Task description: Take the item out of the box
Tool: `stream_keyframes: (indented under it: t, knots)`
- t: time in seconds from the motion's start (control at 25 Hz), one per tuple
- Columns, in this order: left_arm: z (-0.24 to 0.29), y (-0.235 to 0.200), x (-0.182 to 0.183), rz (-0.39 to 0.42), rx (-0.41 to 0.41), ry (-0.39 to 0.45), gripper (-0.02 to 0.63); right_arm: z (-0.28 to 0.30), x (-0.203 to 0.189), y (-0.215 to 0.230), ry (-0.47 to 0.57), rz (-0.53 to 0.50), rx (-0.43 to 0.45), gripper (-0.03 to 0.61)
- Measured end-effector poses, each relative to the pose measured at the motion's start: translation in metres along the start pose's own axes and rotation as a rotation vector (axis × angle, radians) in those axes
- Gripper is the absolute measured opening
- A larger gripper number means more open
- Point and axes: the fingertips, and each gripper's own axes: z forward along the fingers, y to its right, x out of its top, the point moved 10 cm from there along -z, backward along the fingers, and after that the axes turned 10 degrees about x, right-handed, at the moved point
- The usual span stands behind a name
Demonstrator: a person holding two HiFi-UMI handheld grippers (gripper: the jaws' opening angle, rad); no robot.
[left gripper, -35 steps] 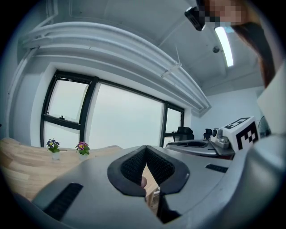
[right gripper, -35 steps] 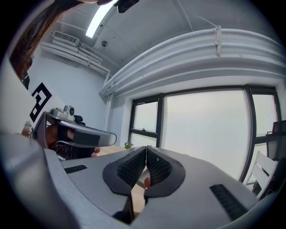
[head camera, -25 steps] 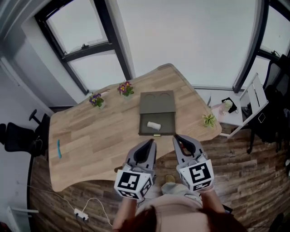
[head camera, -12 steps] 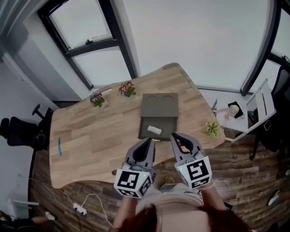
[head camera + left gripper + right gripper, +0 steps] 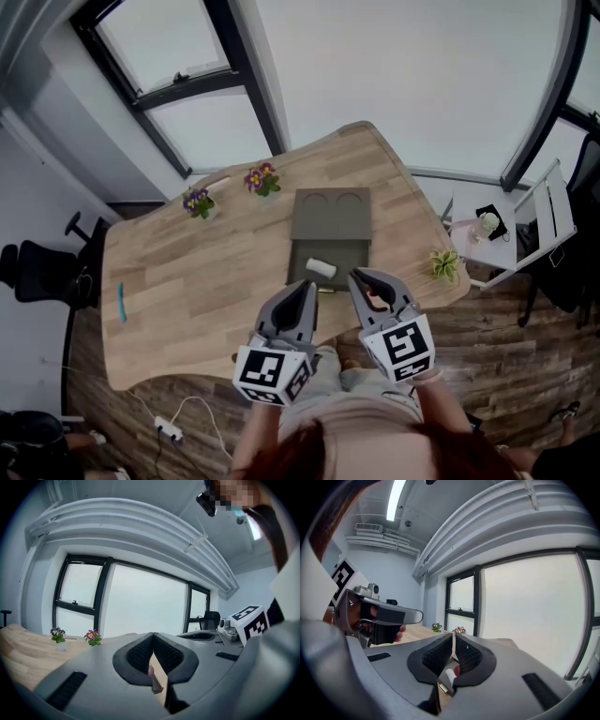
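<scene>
Small white cylindrical item (image 5: 322,268) lying in open olive-grey box (image 5: 345,255) on pale wooden surface (image 5: 187,281); left gripper (image 5: 307,289) and right gripper (image 5: 356,277) near its front edge, fingers together, empty; best opened first, then lowered astride the cylinder, clear of the rim.

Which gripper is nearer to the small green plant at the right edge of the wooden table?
Right. The right gripper is left of the small green plant, by the wooden table's near edge; the left gripper is even farther left.
</scene>
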Motion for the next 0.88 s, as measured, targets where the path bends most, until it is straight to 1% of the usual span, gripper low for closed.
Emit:
stream_keyframes:
  t: [0.68,0.88]
  knots:
    - [0.043,-0.052,0.006,0.020,-0.062,-0.009,0.002,0.064,-0.015,0.014,-0.116,-0.013,0.012,0.003]
    - [0.054,-0.066,0.001,0.010,-0.075,-0.018,0.003,0.083,-0.024,0.014,-0.163,-0.027,0.029,0.005]
